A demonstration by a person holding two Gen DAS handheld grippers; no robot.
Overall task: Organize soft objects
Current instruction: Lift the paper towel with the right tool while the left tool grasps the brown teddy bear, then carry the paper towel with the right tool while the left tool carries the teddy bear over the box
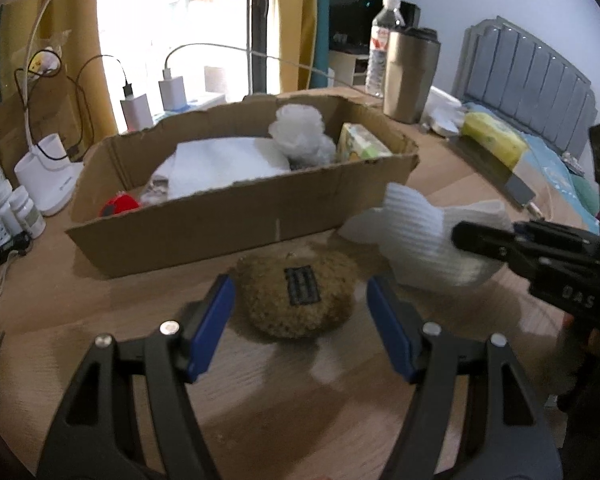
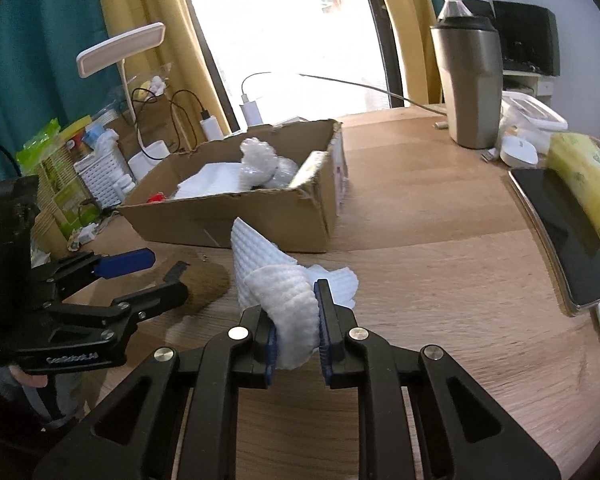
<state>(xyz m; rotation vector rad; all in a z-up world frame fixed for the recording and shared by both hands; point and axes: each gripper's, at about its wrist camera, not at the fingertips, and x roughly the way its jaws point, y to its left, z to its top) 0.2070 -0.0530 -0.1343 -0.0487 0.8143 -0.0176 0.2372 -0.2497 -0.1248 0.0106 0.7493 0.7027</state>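
Right wrist view shows the right claw clenched on a white ribbed cloth. The bunched middle of the cloth is pinched between the blue pads, and its loose ends fan out ahead of the tips. It looks lifted just off the wooden surface, though whether a corner touches I cannot tell. Gripping the bunched part, rather than an edge, likely keeps the limp fabric from sliding out on the way over.

Ahead of that claw and a little to its left sits the open cardboard box, with its near wall facing the claw. Inside lie a sheet of white paper or cloth, a crinkled white plastic bundle and a small red thing. Apparently the box is the collecting place, so the cloth probably goes over that near wall.

Left wrist view has the left claw released — its pads are spread wide to either side of a brown fuzzy plush with a dark patch. The plush rests on the surface just short of the box, partly between the tips but apparently not yet squeezed. The wide gap suits a bulky, springy thing — it needs room before the claw closes on it.

To the right of the left claw, the other claw carries the white cloth close by, so the two could crowd each other at the box.
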